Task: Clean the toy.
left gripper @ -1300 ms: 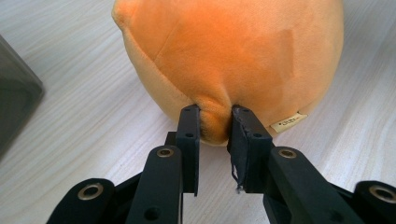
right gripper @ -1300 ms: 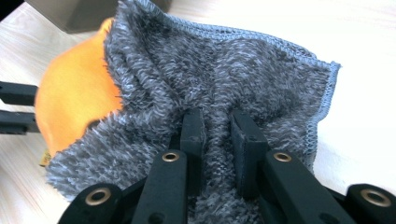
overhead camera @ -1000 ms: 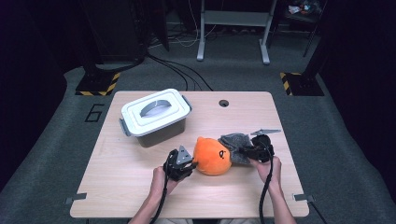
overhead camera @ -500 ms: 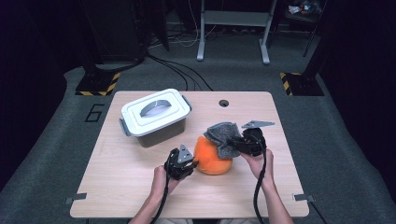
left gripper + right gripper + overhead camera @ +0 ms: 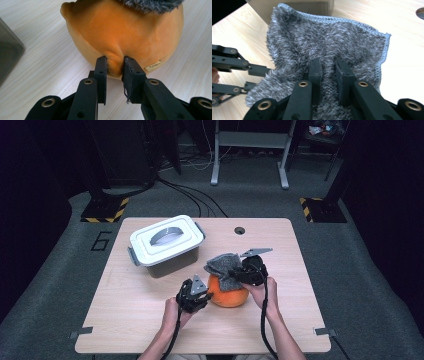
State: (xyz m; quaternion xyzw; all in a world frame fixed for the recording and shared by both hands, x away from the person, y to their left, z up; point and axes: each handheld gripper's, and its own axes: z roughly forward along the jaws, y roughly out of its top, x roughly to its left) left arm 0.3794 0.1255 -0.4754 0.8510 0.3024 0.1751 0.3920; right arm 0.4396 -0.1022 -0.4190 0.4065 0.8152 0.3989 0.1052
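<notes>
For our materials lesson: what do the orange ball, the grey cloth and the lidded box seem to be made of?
Ball: soft velour-like plush, matt; it puckers where the left gripper pinches it, and a sewn label shows.
Cloth: fluffy terry or microfibre, with a stitched hem.
Box: probably smooth plastic, with a white lid and greyish walls.

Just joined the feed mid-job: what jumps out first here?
The orange plush ball at the table's near middle, pinched by the left gripper. The right gripper holds a fuzzy grey cloth draped over the ball's top. Behind them to the left sits a closed white-lidded container.
</notes>
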